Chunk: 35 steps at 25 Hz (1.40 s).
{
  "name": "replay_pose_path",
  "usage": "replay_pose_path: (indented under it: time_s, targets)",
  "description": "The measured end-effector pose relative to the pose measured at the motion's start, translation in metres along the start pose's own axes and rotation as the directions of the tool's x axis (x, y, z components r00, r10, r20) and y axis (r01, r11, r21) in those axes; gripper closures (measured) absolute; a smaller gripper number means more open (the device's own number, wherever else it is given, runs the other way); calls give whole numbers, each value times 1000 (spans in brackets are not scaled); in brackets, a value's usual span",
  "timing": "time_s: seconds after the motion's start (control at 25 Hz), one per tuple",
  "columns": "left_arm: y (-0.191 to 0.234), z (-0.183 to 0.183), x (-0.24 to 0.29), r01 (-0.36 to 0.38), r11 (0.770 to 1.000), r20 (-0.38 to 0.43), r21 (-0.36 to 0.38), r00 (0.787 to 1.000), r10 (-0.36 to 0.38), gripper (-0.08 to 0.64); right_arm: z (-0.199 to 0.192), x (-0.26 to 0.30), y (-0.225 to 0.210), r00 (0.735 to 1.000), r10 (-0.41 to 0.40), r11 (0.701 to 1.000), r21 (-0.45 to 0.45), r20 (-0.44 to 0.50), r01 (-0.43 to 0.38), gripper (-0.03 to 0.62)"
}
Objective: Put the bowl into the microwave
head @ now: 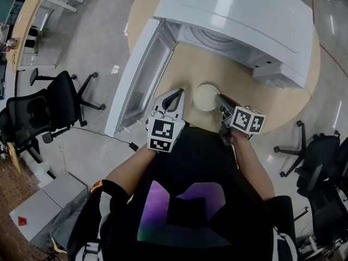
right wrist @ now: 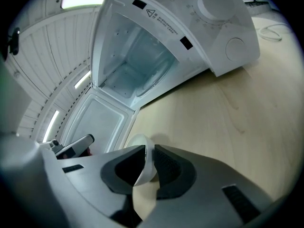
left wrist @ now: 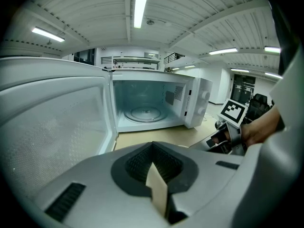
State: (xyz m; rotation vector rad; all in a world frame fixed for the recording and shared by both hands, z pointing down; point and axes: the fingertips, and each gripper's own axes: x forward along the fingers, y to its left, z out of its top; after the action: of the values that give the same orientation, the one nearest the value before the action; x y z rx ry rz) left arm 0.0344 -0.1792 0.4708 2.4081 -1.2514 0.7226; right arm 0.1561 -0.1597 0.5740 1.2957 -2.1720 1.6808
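A white bowl sits on the round wooden table, just in front of the white microwave. My right gripper is shut on the bowl's right rim; in the right gripper view the bowl's thin wall stands between the jaws of the right gripper. The microwave door hangs wide open to the left, and the empty cavity with its glass turntable shows in the left gripper view. My left gripper is shut with nothing in it, left of the bowl and beside the door.
The open door stands close on the left gripper's left. Black office chairs stand on the floor to the left and right of the table. A black cable trails over the floor by the table's near-left edge.
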Motion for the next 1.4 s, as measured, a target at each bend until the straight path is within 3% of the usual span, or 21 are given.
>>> replay_pose_path:
  time_s: [0.2, 0.64, 1.4]
  targets:
    - [0, 0, -3, -6, 1000, 6, 0, 1000, 6, 512, 2, -3, 5, 1000, 13, 1000, -15, 14, -13, 523]
    - [1, 4, -7, -13, 1000, 28, -2, 1000, 13, 512, 20, -18, 24, 995, 55, 997, 46, 80, -59, 526]
    - [12, 24, -3, -36, 999, 83, -19, 996, 38, 512, 81, -35, 76, 961, 140, 982, 92, 239, -166, 528]
